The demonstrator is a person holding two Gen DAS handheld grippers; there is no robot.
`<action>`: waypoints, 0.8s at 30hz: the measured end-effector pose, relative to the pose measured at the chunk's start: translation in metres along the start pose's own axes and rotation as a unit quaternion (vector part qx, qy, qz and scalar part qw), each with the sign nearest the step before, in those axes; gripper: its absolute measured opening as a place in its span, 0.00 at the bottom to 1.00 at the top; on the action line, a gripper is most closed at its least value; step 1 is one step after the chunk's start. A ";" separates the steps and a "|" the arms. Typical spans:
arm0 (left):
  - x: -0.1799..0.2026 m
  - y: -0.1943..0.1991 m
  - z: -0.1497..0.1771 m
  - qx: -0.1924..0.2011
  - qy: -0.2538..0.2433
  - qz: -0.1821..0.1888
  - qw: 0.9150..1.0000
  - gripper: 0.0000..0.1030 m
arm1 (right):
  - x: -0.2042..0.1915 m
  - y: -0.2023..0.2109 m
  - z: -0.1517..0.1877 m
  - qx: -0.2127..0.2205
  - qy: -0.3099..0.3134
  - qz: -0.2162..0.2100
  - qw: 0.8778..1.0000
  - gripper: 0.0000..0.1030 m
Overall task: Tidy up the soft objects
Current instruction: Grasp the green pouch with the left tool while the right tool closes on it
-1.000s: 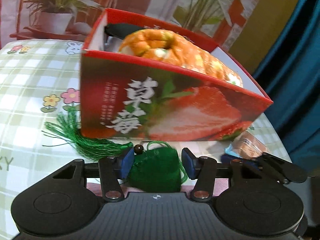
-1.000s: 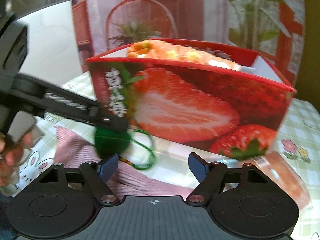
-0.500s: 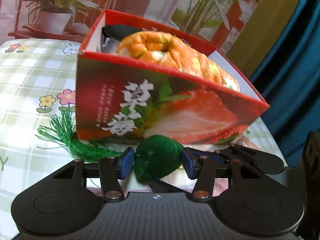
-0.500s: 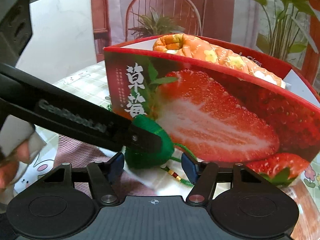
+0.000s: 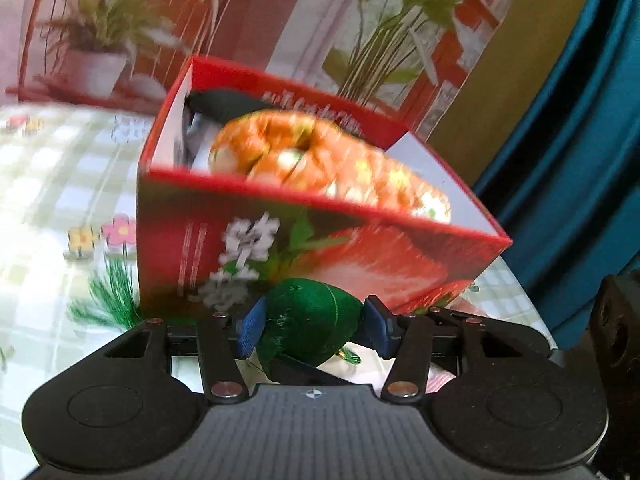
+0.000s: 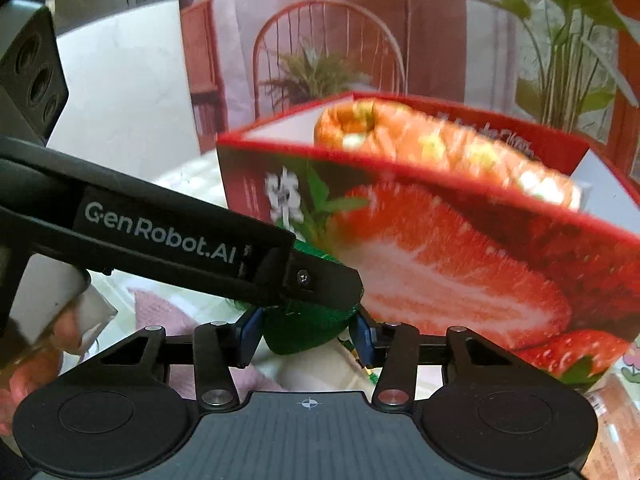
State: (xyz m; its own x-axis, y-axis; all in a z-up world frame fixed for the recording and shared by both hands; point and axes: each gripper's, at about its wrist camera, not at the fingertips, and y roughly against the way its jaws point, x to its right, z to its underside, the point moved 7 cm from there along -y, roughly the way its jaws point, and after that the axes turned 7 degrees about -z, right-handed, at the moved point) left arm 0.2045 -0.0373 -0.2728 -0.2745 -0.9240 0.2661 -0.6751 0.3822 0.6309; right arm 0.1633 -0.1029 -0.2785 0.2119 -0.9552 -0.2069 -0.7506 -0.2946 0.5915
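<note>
A green stuffed sachet (image 5: 308, 320) with a green tassel (image 5: 112, 300) is held between the pads of my left gripper (image 5: 310, 326), lifted in front of the red strawberry box (image 5: 360, 256). My right gripper (image 6: 306, 338) sits around the same sachet (image 6: 300, 336) from the other side, its blue pads against it; the left gripper's arm (image 6: 180, 240) crosses over it. The box (image 6: 440, 248) holds an orange floral soft roll (image 5: 320, 164), also seen in the right wrist view (image 6: 420, 140).
The box stands on a checked, flower-printed tablecloth (image 5: 60, 184). A pink cloth (image 6: 160, 308) lies below the grippers. A clear packet (image 6: 616, 412) lies at the box's right. A dark item (image 5: 224, 104) lies at the box's back. Potted plants (image 5: 100, 40) stand behind.
Both grippers and the sachet have risen and moved closer to the box. The right gripper's pads have closed in around the sachet, which the left gripper has kept holding.
</note>
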 end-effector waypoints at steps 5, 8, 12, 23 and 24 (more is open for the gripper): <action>0.009 0.017 -0.019 0.020 -0.007 0.005 1.000 0.54 | 0.000 0.019 -0.020 0.033 0.009 -0.003 0.999 0.40; 0.014 0.025 -0.026 0.027 -0.003 0.011 1.000 0.54 | 0.002 0.028 -0.031 0.045 0.010 -0.006 0.999 0.40; 0.023 0.035 -0.029 0.036 -0.012 0.013 0.999 0.54 | 0.003 0.038 -0.041 0.057 0.014 -0.005 0.998 0.40; 0.061 0.069 -0.067 0.086 -0.049 0.029 0.995 0.54 | 0.010 0.086 -0.080 0.116 0.011 0.000 0.993 0.40; 0.064 0.071 -0.071 0.089 -0.052 0.031 0.994 0.54 | 0.011 0.090 -0.084 0.120 0.012 0.002 0.993 0.40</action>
State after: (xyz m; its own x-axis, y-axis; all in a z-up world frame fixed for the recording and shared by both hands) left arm 0.1880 -0.0690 -0.1591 -0.3822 -0.8979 0.2183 -0.7626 0.4399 0.4743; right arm 0.1503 -0.1422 -0.1622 0.2213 -0.9575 -0.1851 -0.8784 -0.2782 0.3886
